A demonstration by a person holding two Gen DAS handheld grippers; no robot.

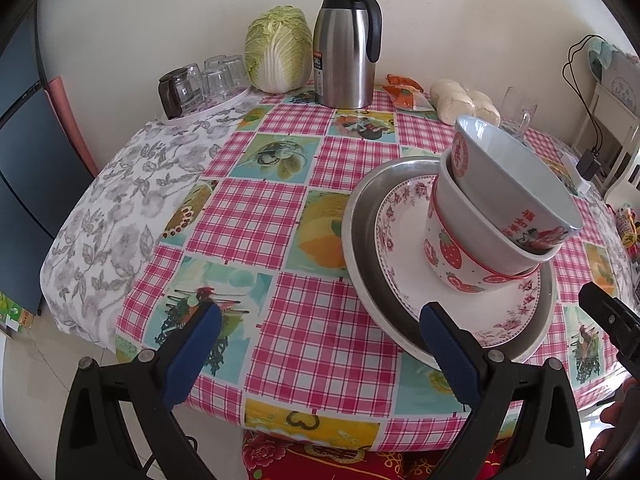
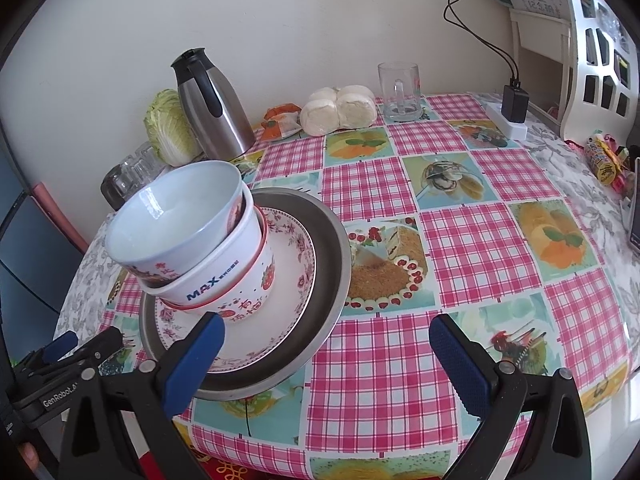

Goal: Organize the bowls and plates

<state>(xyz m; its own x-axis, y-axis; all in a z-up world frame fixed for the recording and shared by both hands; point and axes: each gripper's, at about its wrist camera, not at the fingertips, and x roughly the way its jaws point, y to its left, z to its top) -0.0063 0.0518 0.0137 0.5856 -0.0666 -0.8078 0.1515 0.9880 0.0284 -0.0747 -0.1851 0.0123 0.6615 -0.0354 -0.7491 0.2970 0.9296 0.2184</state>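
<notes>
Centrally: three bowls (image 1: 496, 216) nested on two stacked plates (image 1: 404, 248); glass mug (image 2: 400, 90) clearer in right view. Both grippers' fingers (image 1: 448, 344) (image 2: 460, 364) wide apart, empty.

3 bowls (image 1: 500, 216) nested on plate (image 1: 404, 280), in pan (image 1: 360, 256)

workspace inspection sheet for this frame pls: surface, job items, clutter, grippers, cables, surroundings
Surface: table under a checked pink picture cloth.
Job's things: three nested bowls, tilted, on a floral plate inside a metal plate.
Clutter: thermos jug, cabbage, tray of upturned glasses, buns, glass mug, snack packets.
Grippers: left hand-held gripper and right hand-held gripper open, empty.
Cables: black lead to a charger on a power strip.
Surroundings: cream wall, white shelf.
</notes>
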